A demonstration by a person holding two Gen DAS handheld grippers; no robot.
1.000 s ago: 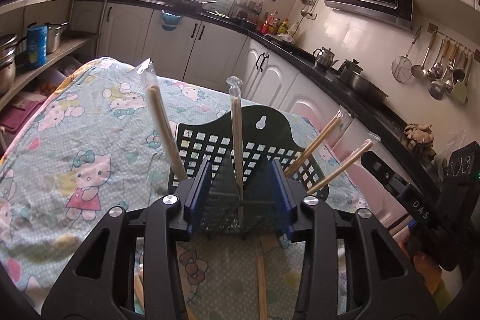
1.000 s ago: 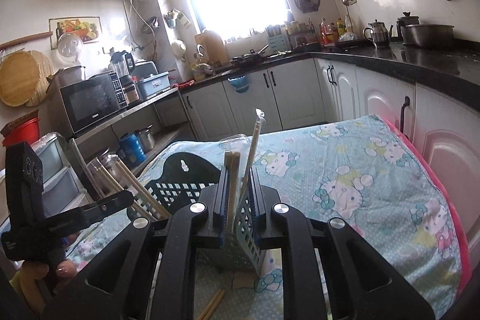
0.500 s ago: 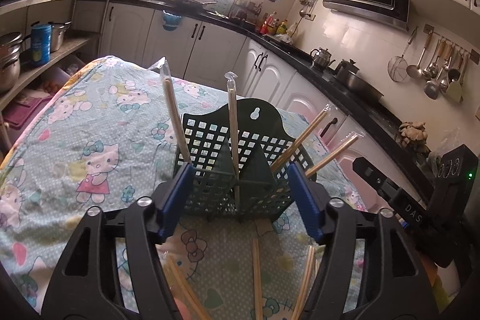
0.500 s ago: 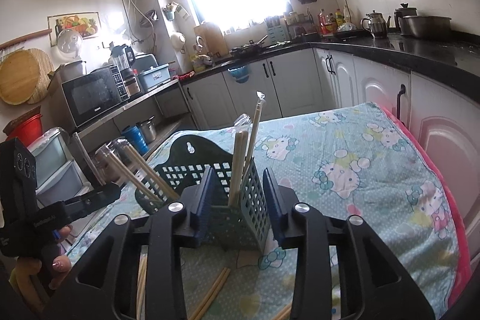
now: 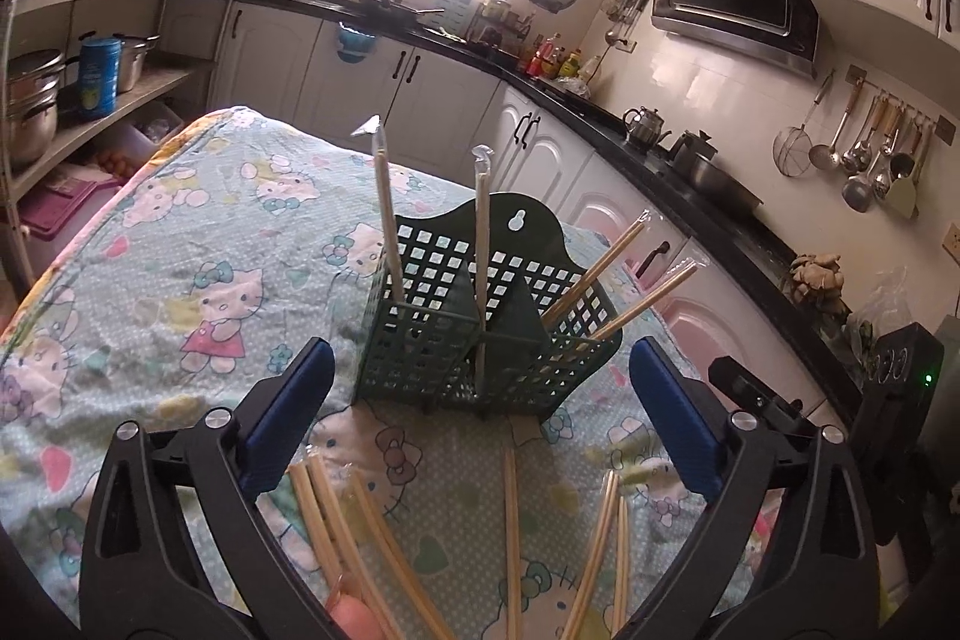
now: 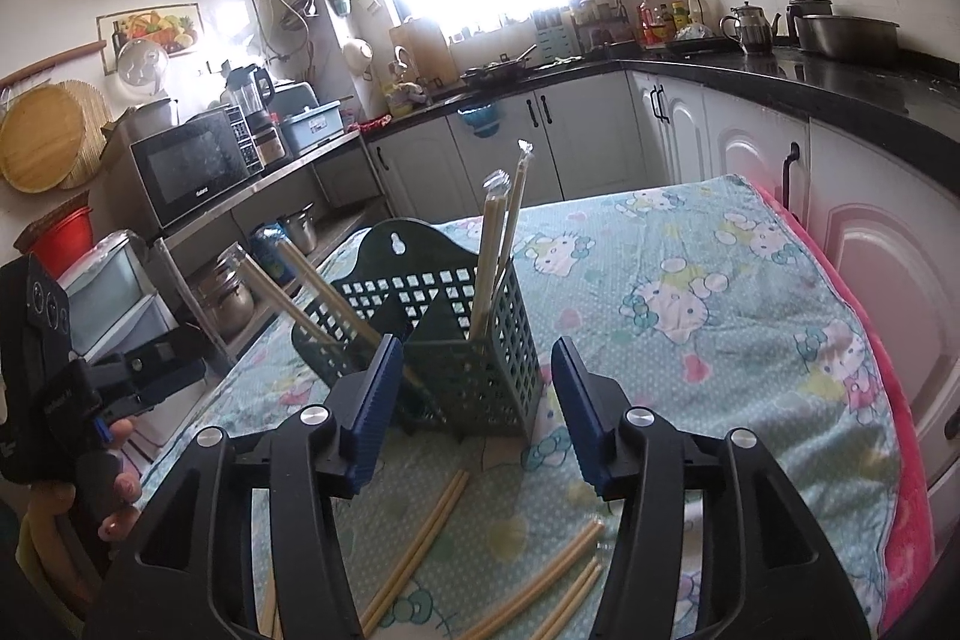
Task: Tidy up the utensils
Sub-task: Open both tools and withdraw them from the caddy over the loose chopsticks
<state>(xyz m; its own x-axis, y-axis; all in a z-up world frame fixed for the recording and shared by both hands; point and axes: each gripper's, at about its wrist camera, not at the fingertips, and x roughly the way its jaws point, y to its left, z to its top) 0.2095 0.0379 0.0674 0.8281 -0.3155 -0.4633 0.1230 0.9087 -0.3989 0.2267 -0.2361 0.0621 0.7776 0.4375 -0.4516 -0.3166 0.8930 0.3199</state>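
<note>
A dark green lattice utensil holder (image 5: 480,340) stands upright on the Hello Kitty tablecloth (image 5: 198,244). Several wrapped chopstick pairs (image 5: 387,226) stand or lean in its compartments. Loose chopsticks (image 5: 510,532) lie on the cloth in front of it. My left gripper (image 5: 480,424) is open and empty, just short of the holder. In the right wrist view the same holder (image 6: 468,340) shows with wrapped chopsticks (image 6: 498,250) upright in it. My right gripper (image 6: 474,400) is open and empty, close in front of the holder. Loose chopsticks (image 6: 420,538) lie below it.
The table's right edge has a pink trim (image 6: 870,370) beside white cabinets (image 6: 750,160). A shelf with pots (image 5: 36,100) stands on the left. The other handheld gripper shows at each view's edge (image 5: 840,436) (image 6: 78,388).
Both grippers opened, released the holder and drew back from it. The holder now stands free on the cloth, and more loose chopsticks show in front.
</note>
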